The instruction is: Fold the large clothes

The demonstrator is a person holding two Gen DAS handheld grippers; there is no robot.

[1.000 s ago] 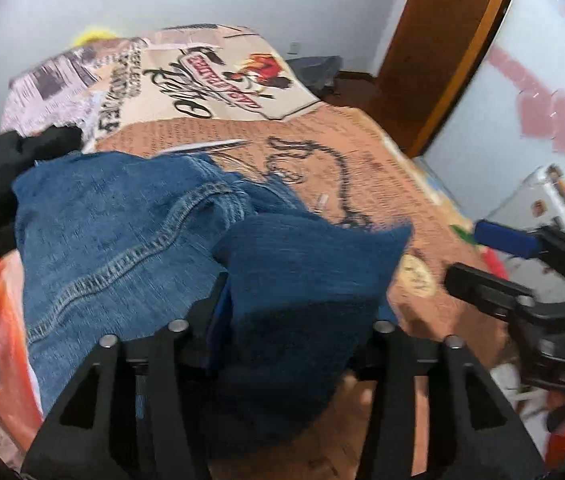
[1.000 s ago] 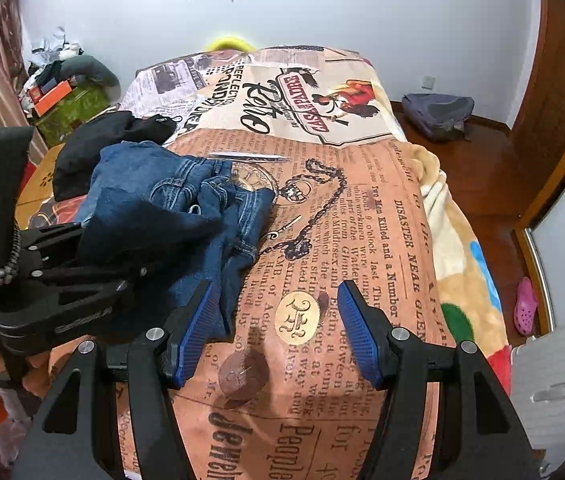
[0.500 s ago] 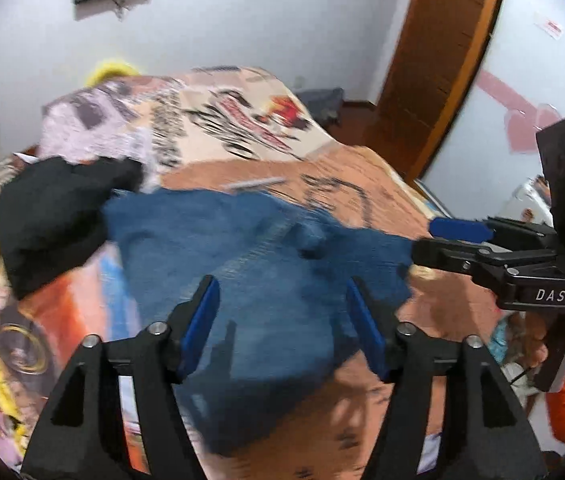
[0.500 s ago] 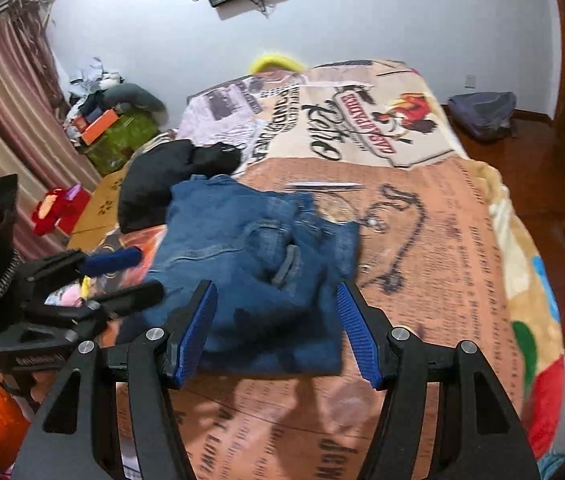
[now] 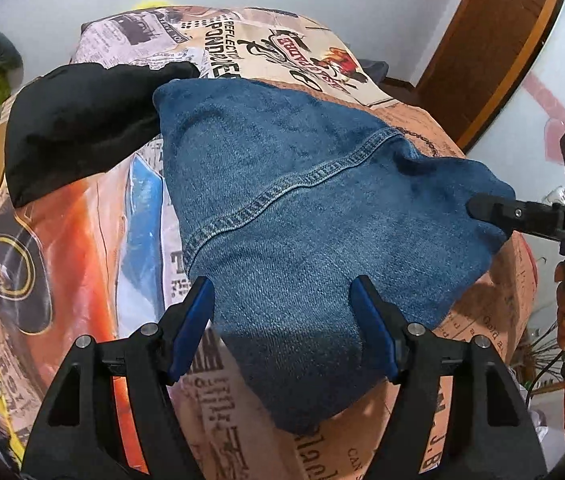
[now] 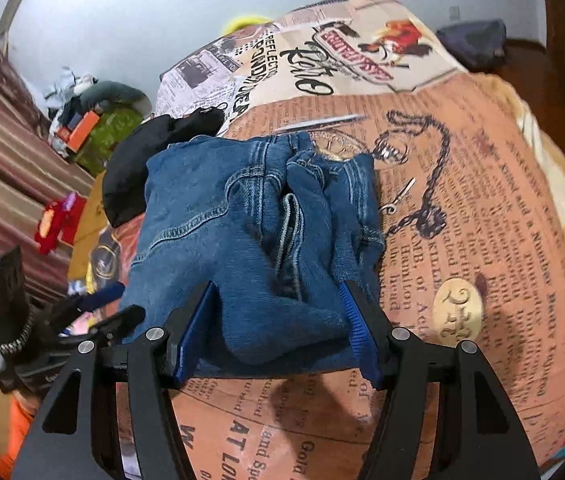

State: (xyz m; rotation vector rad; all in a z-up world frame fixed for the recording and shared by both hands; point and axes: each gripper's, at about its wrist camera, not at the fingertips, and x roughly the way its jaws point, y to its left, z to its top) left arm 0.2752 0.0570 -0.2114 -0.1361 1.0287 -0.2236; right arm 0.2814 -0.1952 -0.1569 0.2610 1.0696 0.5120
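- Jeans [image 6: 250, 240] already folded into compact bundle, ahead of both grippers.
- Left gripper [image 5: 282, 320]: released, jaws apart over denim, nothing pinched.
- Right gripper [image 6: 278, 332]: jaws straddle bundle's near edge; grip or not, can't tell.
- Left, I reckon: tidy/press, then black garment [image 5: 78, 128] beyond jeans.

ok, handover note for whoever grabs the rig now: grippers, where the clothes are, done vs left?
Left gripper: open, holding nothing, above the near edge of the jeans.
Right gripper: open, straddling the jeans' near edge; whether its pads touch the denim cannot be told.
Jeans: folded into a compact bundle on the printed blanket.
Black garment: crumpled beside the jeans, not folded.
Done: jeans look folded.
Left: probably tidy or move the jeans, then fold the black garment.
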